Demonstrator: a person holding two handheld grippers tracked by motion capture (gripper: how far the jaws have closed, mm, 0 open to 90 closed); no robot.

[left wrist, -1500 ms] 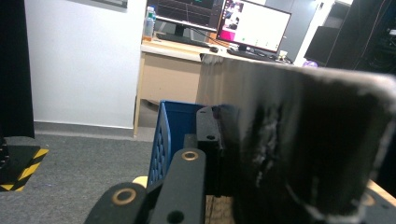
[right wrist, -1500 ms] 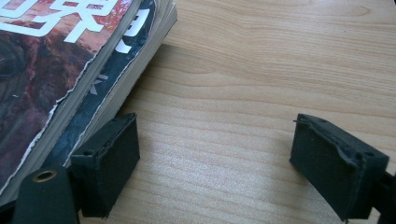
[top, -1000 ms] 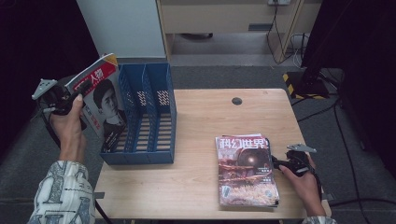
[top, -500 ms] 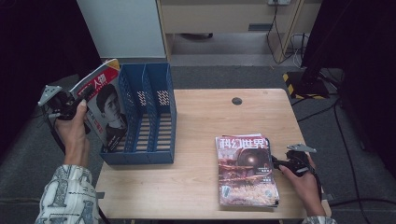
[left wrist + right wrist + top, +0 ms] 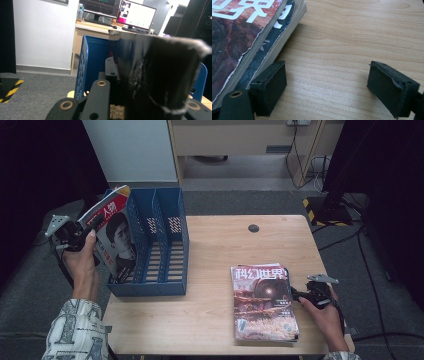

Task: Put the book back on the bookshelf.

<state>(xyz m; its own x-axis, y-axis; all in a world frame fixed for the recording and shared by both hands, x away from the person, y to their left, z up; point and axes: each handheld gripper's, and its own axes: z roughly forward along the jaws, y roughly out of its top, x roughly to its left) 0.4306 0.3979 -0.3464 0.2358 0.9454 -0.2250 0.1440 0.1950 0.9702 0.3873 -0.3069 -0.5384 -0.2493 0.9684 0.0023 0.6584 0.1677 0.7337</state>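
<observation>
My left gripper [image 5: 89,229] is shut on a magazine [image 5: 116,242] with a red title and a face on its cover. It holds the magazine tilted, just left of and above a blue file rack [image 5: 165,220], with the lower corner near the rack's leftmost slot. In the left gripper view the magazine's dark edge [image 5: 160,75] stands close up in front of the rack [image 5: 92,62]. A stack of magazines [image 5: 264,302] lies flat at the table's front right. My right gripper [image 5: 329,80] rests open on the wood beside the stack [image 5: 244,37], its left pad against the stack's edge.
The wooden table [image 5: 215,250] has a small black round grommet [image 5: 253,228] near its far edge. Behind it stand a white panel and a wooden desk; cables and a yellow-black striped base [image 5: 320,205] lie on the floor at the right. Monitors [image 5: 135,15] sit on the desk.
My left hand has brought the magazine slightly lower and closer to the rack. The right gripper and the stack have not moved.
</observation>
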